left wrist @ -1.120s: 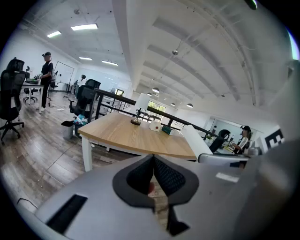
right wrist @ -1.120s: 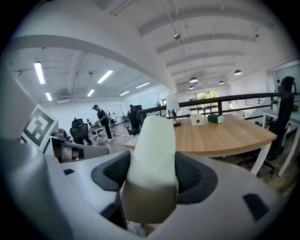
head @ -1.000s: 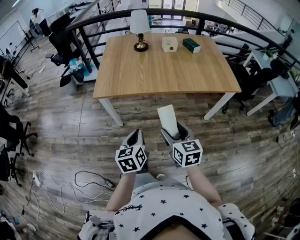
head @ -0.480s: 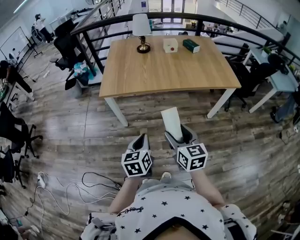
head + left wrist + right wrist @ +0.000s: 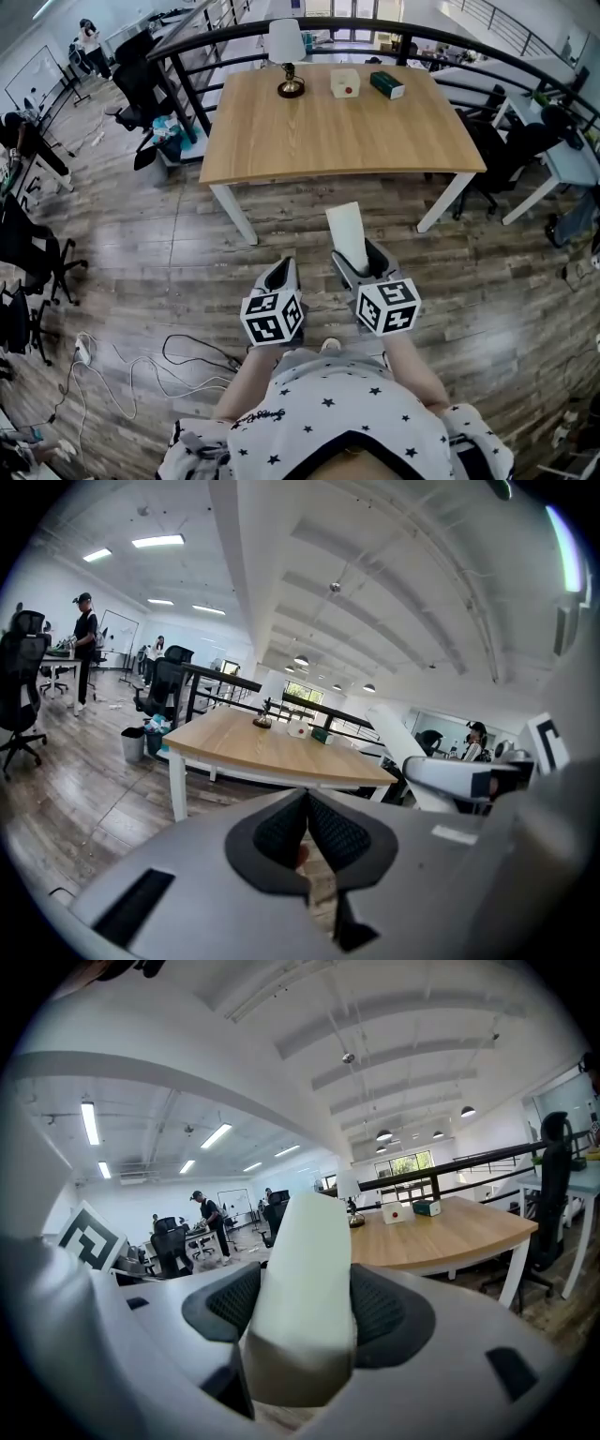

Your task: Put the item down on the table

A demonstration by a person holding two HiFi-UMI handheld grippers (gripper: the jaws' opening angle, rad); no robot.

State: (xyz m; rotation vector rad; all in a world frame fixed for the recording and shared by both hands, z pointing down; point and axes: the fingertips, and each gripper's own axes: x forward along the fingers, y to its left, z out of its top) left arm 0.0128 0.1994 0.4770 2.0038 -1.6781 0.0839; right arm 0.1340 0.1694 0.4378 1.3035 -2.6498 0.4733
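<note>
Block (image 5: 346, 230) clamped in right gripper (image 5: 361, 265), left gripper (image 5: 281, 274) closed, empty; releasing short of the table (image 5: 337, 131) up top drops it.

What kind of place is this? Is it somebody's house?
Probably not a house. It looks like a big open office: black office chairs stand around, a whiteboard hangs on the far wall, and more desks sit beyond the wooden table.
</note>
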